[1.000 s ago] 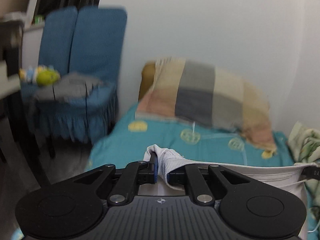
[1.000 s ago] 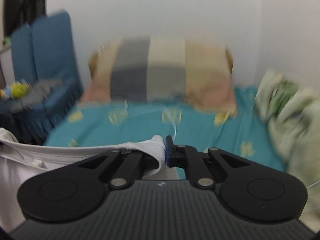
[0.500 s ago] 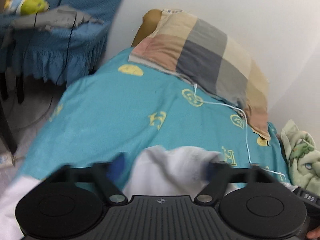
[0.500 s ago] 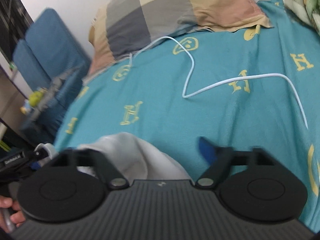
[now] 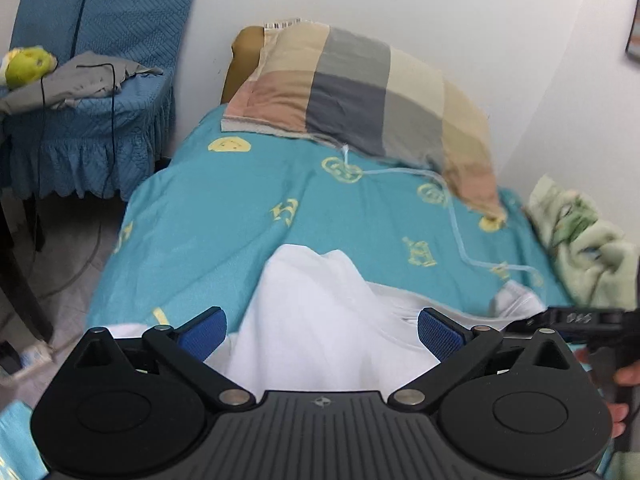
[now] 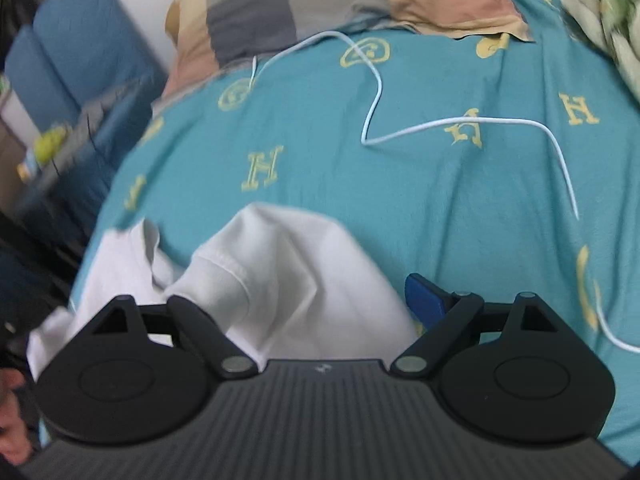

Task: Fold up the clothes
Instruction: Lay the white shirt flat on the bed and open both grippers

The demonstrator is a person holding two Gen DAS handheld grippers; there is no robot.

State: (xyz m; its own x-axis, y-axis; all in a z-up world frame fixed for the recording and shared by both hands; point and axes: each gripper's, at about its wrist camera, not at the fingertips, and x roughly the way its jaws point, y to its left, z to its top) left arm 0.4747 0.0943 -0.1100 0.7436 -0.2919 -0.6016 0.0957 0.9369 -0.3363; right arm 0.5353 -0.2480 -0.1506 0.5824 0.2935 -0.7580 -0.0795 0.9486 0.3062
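I see left hand-held gripper (image 5: 320, 330) opening, right hand-held gripper (image 6: 320, 300) spread wide; crumpled white cotton T-shirt (image 5: 316, 312) lies loose between both, ungripped, on the teal bed sheet (image 6: 320, 152)

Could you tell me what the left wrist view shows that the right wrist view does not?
Only the left wrist view shows the brown headboard behind the pillow and the other tool's black body at its right edge.

Only the right wrist view shows the white garment's hemmed sleeve and the cable's full zigzag.

Both show the white garment, teal bedsheet, checked pillow, white cable, blue chair and green blanket.
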